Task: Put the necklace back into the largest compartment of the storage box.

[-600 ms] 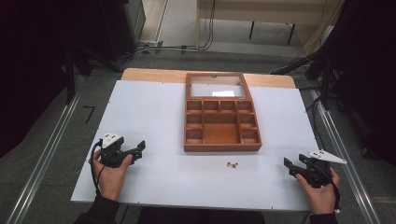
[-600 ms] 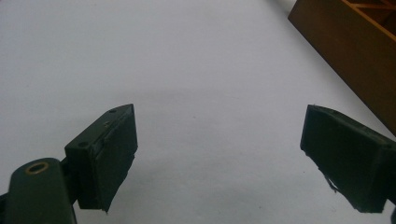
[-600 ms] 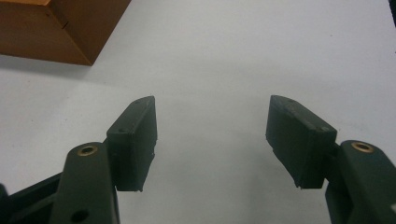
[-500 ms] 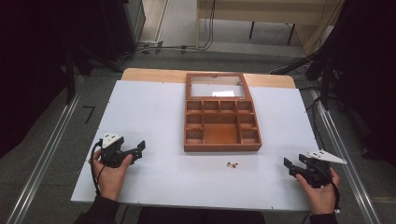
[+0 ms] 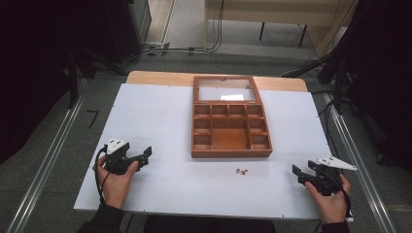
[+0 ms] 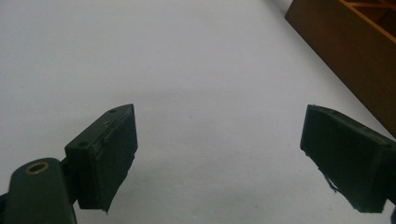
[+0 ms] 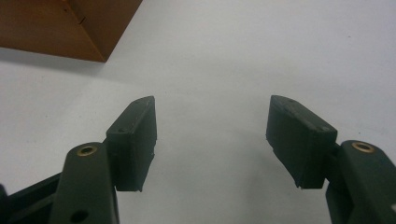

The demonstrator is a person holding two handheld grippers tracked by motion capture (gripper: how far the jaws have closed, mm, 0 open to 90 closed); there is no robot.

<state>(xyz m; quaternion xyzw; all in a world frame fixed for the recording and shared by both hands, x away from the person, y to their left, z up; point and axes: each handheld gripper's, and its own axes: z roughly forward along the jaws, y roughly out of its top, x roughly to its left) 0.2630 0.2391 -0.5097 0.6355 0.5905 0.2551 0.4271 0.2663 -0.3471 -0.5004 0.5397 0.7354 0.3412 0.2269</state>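
Note:
A brown wooden box (image 5: 230, 131) with several compartments and its glass lid laid back stands at the middle of the white table (image 5: 160, 121). Two small copper-coloured bits (image 5: 241, 171) lie just in front of it. My left gripper (image 5: 147, 153) rests at the table's front left, held in a hand, jaws wide apart and empty (image 6: 219, 154). Its view catches the box's side (image 6: 345, 56) at upper right. My right gripper (image 5: 295, 171) sits at the front right, open and empty (image 7: 212, 135), with the box's corner (image 7: 70, 28) ahead to its left.
The table's front edge runs close under both hands. Metal rails (image 5: 43, 165) flank the table on the floor. Cables (image 5: 184, 48) and a wooden bench (image 5: 272, 14) lie beyond the far edge.

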